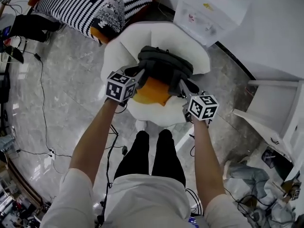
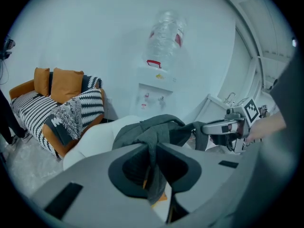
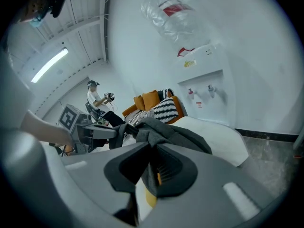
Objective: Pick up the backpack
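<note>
The backpack (image 1: 164,65), dark grey and slumped, hangs between the two tools over the seat of a white armchair (image 1: 124,45). Its bulk sits above the middle of the seat, with an orange cushion (image 1: 152,94) showing just under its near edge. From the head view I cannot be sure whether its bottom is touching the cushion or hanging just clear of it.

The left tool (image 1: 141,72) reaches in from the near left. In the left gripper view its jaws stand narrow, pinched on a fold of the backpack's grey fabric that runs down between the pads. The right tool (image 1: 184,88) comes in from the near right. The right gripper view shows the same thing: jaws nearly together, with a bunch of the grey fabric clamped between them. Each gripper view shows the other tool gripping the far side of the bag.

The person stands just in front of the armchair, both arms stretched forward. Beyond the armchair is a sofa (image 1: 80,6) under a black-and-white striped cover, with orange cushions on it. To its right, against the white wall, stands a water dispenser (image 1: 204,11) with a clear bottle (image 2: 164,37) on top. Cables (image 1: 43,87) trail across the glossy grey floor (image 1: 71,65) on the left.
</note>
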Demonstrator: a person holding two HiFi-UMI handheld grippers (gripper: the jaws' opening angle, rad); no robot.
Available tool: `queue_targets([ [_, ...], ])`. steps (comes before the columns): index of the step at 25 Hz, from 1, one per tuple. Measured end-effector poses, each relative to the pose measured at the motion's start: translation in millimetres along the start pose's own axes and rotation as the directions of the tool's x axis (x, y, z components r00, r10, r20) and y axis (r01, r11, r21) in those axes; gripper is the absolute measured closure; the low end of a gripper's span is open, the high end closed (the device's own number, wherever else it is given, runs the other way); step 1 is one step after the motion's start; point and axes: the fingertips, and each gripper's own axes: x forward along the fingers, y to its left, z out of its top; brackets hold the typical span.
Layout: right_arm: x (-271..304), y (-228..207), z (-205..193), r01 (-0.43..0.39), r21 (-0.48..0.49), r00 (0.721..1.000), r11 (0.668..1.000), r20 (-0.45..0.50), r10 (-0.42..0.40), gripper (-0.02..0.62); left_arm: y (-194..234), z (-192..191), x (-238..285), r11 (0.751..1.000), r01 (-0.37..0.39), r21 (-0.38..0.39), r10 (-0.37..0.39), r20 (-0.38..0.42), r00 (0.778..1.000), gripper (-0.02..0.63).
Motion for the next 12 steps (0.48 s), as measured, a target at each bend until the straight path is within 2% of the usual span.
queue_targets([
  [12, -60, 38, 28, -0.042, 0.006, 0.999, 0.999, 0.031, 0.041, 0.557, -49, 18, -59, 0.999, 0.046, -0.011, -0.045, 0.072, 0.996, 0.560],
])
